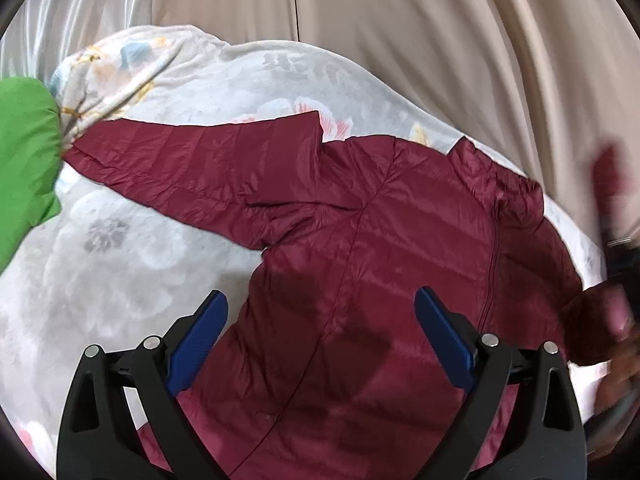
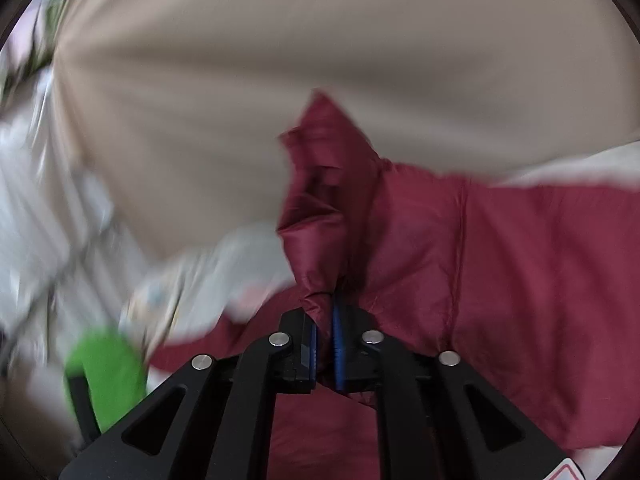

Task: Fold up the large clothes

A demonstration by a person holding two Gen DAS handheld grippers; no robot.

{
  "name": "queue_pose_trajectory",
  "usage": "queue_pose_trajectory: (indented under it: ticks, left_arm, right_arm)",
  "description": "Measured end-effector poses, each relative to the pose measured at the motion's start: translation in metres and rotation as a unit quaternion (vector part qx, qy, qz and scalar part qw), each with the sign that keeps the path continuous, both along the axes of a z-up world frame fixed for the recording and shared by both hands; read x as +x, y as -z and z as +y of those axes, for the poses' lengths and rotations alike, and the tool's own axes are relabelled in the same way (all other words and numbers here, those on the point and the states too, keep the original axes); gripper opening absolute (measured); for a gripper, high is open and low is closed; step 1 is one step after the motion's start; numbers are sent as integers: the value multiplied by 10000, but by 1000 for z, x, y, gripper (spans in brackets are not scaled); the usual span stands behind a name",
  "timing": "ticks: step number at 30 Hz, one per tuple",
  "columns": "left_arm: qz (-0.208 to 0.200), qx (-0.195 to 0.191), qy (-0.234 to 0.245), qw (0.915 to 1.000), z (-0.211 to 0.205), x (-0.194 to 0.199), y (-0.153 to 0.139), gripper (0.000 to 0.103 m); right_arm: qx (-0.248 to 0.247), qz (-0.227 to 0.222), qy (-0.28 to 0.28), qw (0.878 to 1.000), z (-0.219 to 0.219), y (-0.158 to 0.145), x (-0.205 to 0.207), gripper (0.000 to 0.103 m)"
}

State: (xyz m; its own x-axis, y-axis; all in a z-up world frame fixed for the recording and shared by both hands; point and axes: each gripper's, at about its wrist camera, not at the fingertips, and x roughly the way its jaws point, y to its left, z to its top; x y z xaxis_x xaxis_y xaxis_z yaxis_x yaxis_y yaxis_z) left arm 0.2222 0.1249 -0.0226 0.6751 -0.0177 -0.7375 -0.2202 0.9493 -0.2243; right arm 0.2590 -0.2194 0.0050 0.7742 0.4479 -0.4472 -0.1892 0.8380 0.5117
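1. On the bed, over a pale floral blanket [image 1: 168, 248], a maroon quilted jacket [image 1: 380, 240] is spread front up, its zip running down the middle and one sleeve [image 1: 192, 160] stretched out toward a green garment [image 1: 24, 152] at the edge.
2. The left tongs [image 1: 320, 336] are held wide open above the jacket's body, with nothing between the blue pads.
3. The right tongs [image 2: 325, 344] are closed on a bunched fold of the other sleeve [image 2: 324, 200], which is lifted off the blanket.
4. A slip is judged likely: the shell looks thin, smooth and slick, and only a small pinch is held.
5. The padded stitched channels look springy, so a fold could bulge open or drag the body askew on the soft blanket.
6. Beige curtains [image 1: 400, 20] hang behind.
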Motion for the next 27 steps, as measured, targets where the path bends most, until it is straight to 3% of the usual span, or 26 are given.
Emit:
queue_pose_trajectory:
  ticks: [3, 6, 7, 8, 9, 11, 15, 16, 17, 18, 19, 20, 21, 22, 23, 25, 27]
  left_arm:
    - [177, -403, 91, 9990, 6, 17, 14, 93]
    - [304, -933, 144, 9951, 9, 31, 33, 93]
    - [325, -1080, 159, 9935, 8, 36, 38, 93]
    - [365, -1208, 169, 9919, 6, 41, 44, 93]
    - [428, -1375, 224, 9893, 0, 48, 52, 93]
    - [546, -1594, 295, 9853, -11, 59, 65, 93]
    - [692, -1853, 397, 9794, -40, 81, 92, 90]
    - [648, -1760, 363, 9816, -44, 84, 93, 80]
    - [561, -1674, 369, 9836, -47, 87, 93, 61]
    - [460, -1608, 441, 9849, -51, 92, 92, 48]
    - [398, -1668, 557, 9836, -53, 97, 92, 18]
    - [349, -1781, 625, 9814, -52, 100, 92, 4]
    - [248, -1837, 585, 9809, -51, 102, 90, 3]
    - [16, -1701, 511, 9841, -51, 102, 81, 3]
    - [-179, -1508, 490, 9872, -51, 102, 72, 2]
    - [-413, -1297, 439, 9897, -50, 102, 61, 2]
    - [-398, -1109, 394, 9922, -51, 106, 63, 2]
  right_arm:
    - [-495, 635, -614, 9949, 83, 61, 27, 26]
    - [-570, 773, -601, 9936, 97, 81, 12, 30]
    - [-504, 709, -459, 9952, 88, 80, 0, 36]
    - [-461, 647, -298, 9964, 80, 76, -13, 50]
    - [-365, 598, 52, 9975, 58, 74, -30, 54]
    - [-178, 744, 553, 9955, 19, 81, -52, 54]
    - [205, 1281, 1746, 9761, -77, 97, -83, 55]
    - [324, 1370, 2022, 9692, -101, 101, -86, 55]
    - [413, 1400, 2171, 9652, -114, 106, -91, 55]
    - [521, 1416, 2383, 9594, -132, 111, -89, 55]
    - [545, 1453, 2516, 9553, -141, 116, -88, 55]
    - [546, 1527, 2618, 9514, -148, 121, -87, 49]
    - [594, 1634, 2683, 9475, -153, 127, -77, 40]
    - [645, 1708, 2677, 9460, -157, 130, -71, 17]
    - [686, 1736, 2634, 9464, -159, 130, -68, 3]
    - [974, 1256, 2500, 9551, -155, 115, -63, 3]
    - [776, 703, 2422, 9646, -143, 91, -67, 2]
